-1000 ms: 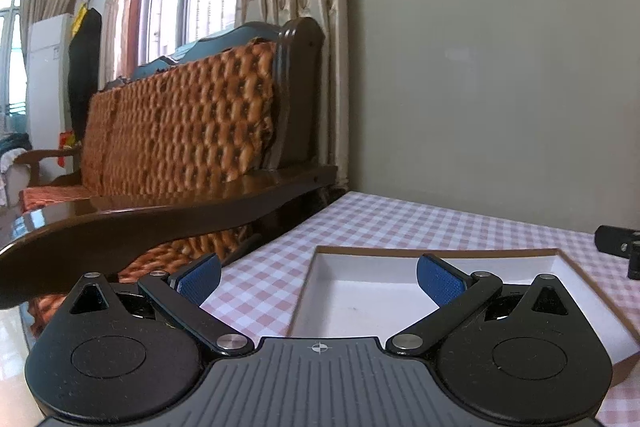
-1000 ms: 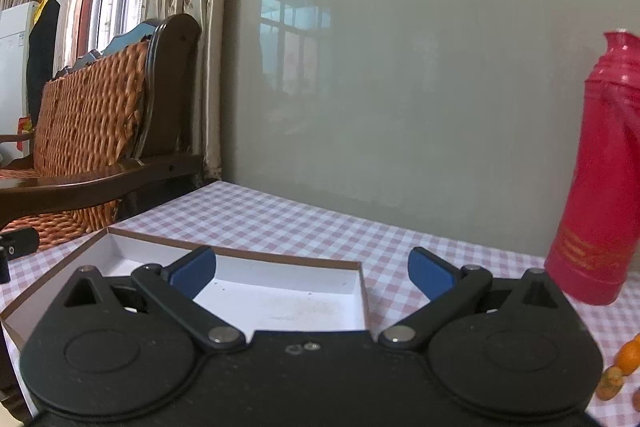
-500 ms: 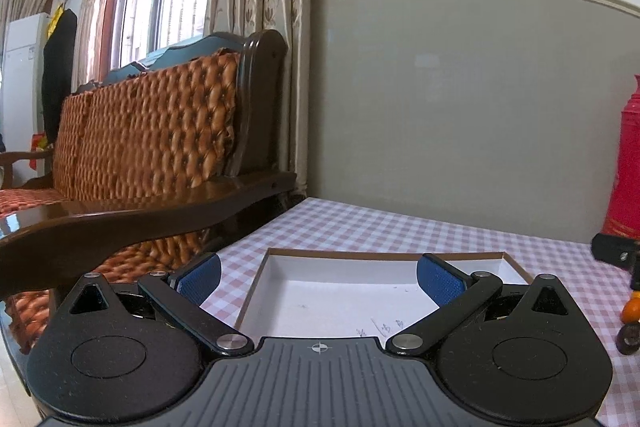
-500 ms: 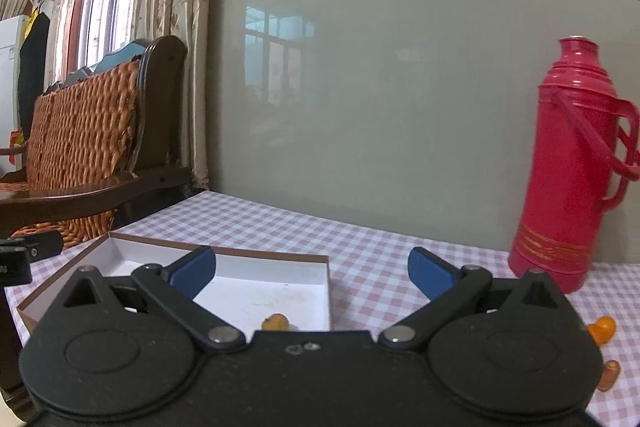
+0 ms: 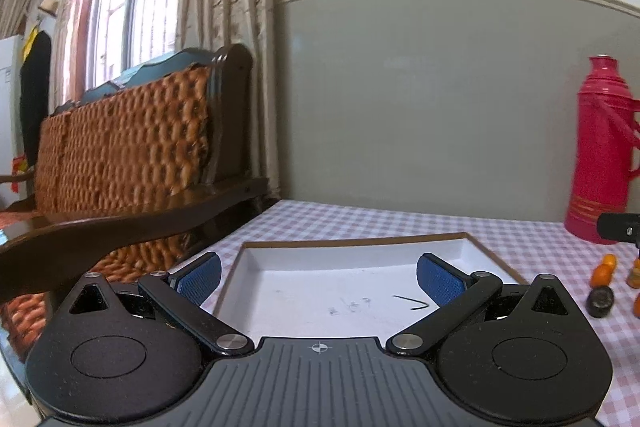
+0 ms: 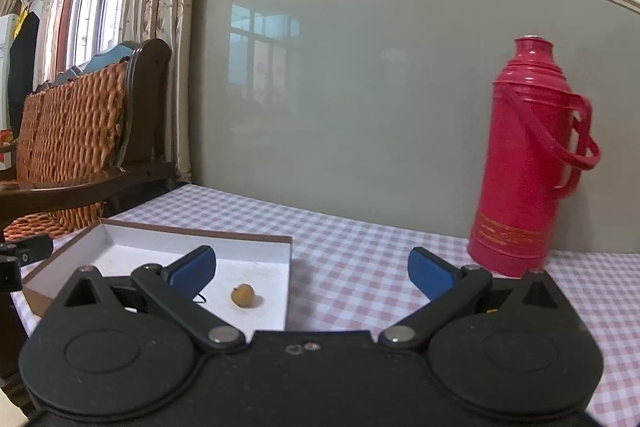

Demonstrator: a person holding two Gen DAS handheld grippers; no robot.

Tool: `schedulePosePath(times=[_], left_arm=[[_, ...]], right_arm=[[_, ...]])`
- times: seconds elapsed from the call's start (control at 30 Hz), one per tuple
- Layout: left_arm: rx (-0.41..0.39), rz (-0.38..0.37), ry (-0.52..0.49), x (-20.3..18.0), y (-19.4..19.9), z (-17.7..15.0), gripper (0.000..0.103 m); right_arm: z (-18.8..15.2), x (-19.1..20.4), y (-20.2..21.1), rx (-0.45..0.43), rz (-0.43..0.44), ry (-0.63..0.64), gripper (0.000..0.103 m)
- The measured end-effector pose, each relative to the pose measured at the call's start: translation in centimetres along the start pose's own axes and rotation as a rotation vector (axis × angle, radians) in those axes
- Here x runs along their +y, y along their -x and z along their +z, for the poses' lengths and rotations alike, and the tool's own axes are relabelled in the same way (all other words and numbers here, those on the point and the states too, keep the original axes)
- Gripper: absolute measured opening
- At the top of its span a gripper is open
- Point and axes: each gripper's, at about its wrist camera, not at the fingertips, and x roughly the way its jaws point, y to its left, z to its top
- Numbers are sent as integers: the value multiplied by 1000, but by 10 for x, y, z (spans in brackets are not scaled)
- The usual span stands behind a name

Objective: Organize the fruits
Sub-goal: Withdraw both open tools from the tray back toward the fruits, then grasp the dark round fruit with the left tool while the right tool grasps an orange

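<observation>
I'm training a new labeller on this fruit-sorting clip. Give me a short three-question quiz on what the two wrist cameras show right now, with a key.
1. True or false: both the left gripper and the right gripper are open and hold nothing.
2. What lies in the white tray in the right wrist view?
A. a single small brownish fruit
B. a banana
C. a spoon
3. Fill in: the red thermos stands upright on the checked tablecloth, ____ the tray.

Key
1. True.
2. A.
3. Outside; it stands apart from the tray, near the wall. In the left wrist view, small orange fruits lie on the cloth beside the tray.
</observation>
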Motion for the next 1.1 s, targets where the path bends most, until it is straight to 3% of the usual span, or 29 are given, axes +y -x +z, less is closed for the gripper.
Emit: schedulePosePath(times=[0.6,1.1], left_arm=[[-12,-194,-80,-77,14,-10,103],[12,-364,-183,-159,9,-22,103]], right_arm=[[-34,-61,51,33,-136,-13,93],[-60,-105,52,116,-221,-32,83]])
